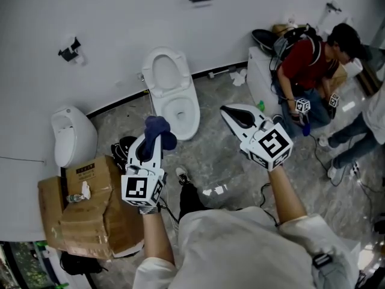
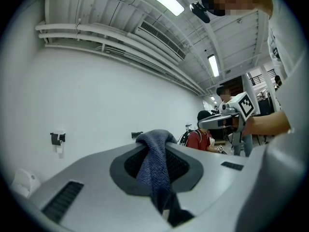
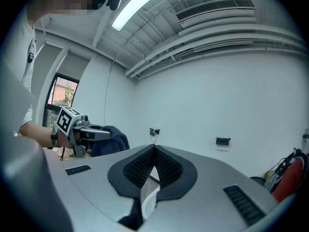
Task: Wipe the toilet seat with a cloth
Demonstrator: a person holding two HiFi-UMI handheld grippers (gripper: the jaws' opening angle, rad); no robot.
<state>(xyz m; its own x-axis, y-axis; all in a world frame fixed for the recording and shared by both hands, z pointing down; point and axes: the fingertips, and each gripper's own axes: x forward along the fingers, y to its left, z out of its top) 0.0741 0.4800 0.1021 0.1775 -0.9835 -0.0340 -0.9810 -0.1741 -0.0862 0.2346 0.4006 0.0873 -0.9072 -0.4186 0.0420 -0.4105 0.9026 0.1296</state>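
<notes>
The dark blue cloth (image 1: pixel 160 132) is pinched in the left gripper (image 1: pixel 150 143). In the left gripper view its fingers (image 2: pixel 190 170) are closed on a narrow fold of the cloth (image 2: pixel 155 163), and the rest bunches loosely over the tips. The right gripper (image 1: pixel 231 113) is held level beside it, and its fingers (image 3: pixel 169 170) are closed tip to tip on nothing. Both are well short of the toilet (image 1: pixel 174 95), which stands on the floor (image 1: pixel 222 155) against the far wall. Its seat (image 1: pixel 167 71) appears tipped up against that wall with the lid, though this cannot be told for certain. The main risk I see is the thin grip. Only a fold is caught, so dragging the cloth over the seat could pull it free and drop it into the open bowl (image 1: pixel 182 110) just below. A raised seat could also swing or fall shut under a sideways push, so the empty right gripper may be needed to steady it. A loose tail of cloth could trail into the bowl as well. Dark cables (image 1: pixel 267 191) lie on the floor near the person's feet and could snag a step forward. As for containers, the bowl shows only its pale inside with nothing visibly in it. The cardboard boxes (image 1: pixel 90 212) at the near left have their flaps folded, so their contents are hidden, and a small pale item lies on top.
</notes>
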